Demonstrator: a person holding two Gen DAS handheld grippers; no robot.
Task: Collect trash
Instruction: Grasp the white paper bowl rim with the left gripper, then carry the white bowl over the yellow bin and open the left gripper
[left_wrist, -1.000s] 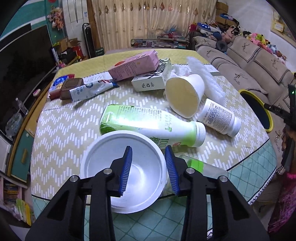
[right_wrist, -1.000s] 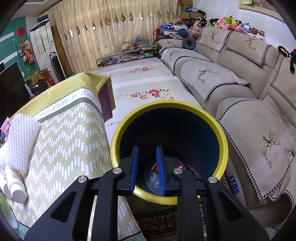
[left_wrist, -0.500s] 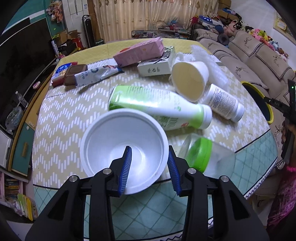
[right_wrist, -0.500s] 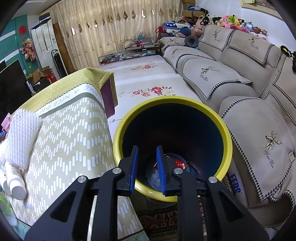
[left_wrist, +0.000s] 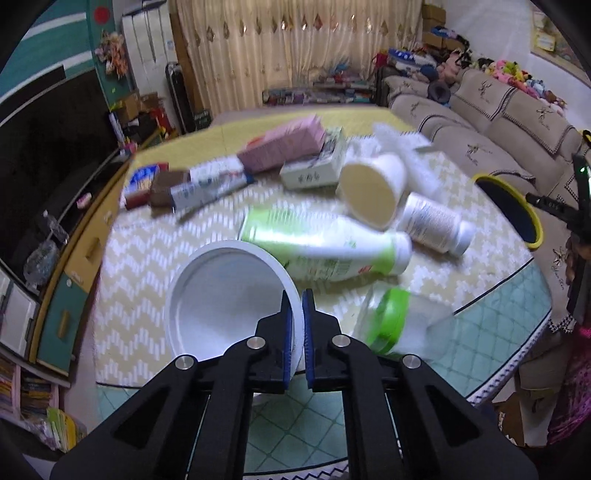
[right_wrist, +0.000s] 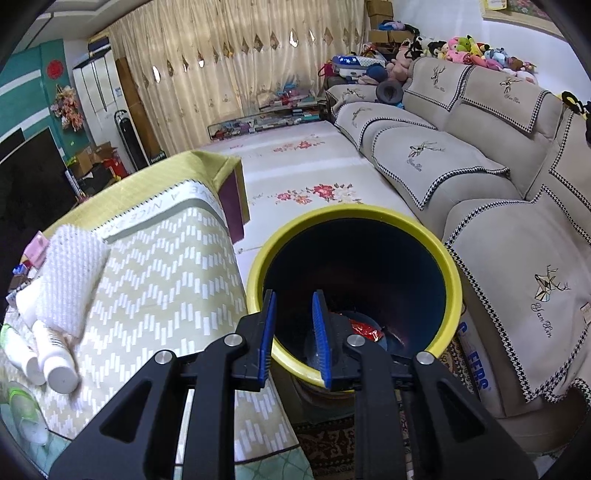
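In the left wrist view my left gripper (left_wrist: 296, 332) is shut on the rim of a white foam bowl (left_wrist: 221, 299), which is tilted up off the table. Behind it lie a green and white bottle (left_wrist: 325, 247), a white cup (left_wrist: 373, 188), a small white bottle (left_wrist: 436, 225) and a clear jar with a green lid (left_wrist: 391, 317). In the right wrist view my right gripper (right_wrist: 293, 332) is open and empty over the near rim of a yellow-rimmed dark bin (right_wrist: 354, 291) with red wrappers (right_wrist: 364, 328) inside.
A pink carton (left_wrist: 284, 147), a white box (left_wrist: 314, 166), and snack wrappers (left_wrist: 192, 184) lie at the table's back. The bin (left_wrist: 513, 210) stands off the table's right edge, beside the beige sofa (right_wrist: 498, 184). A TV cabinet (left_wrist: 44, 258) runs along the left.
My left gripper closed on the bowl's rim and tipped the bowl up. My right gripper stayed over the bin and its fingers opened a little wider.
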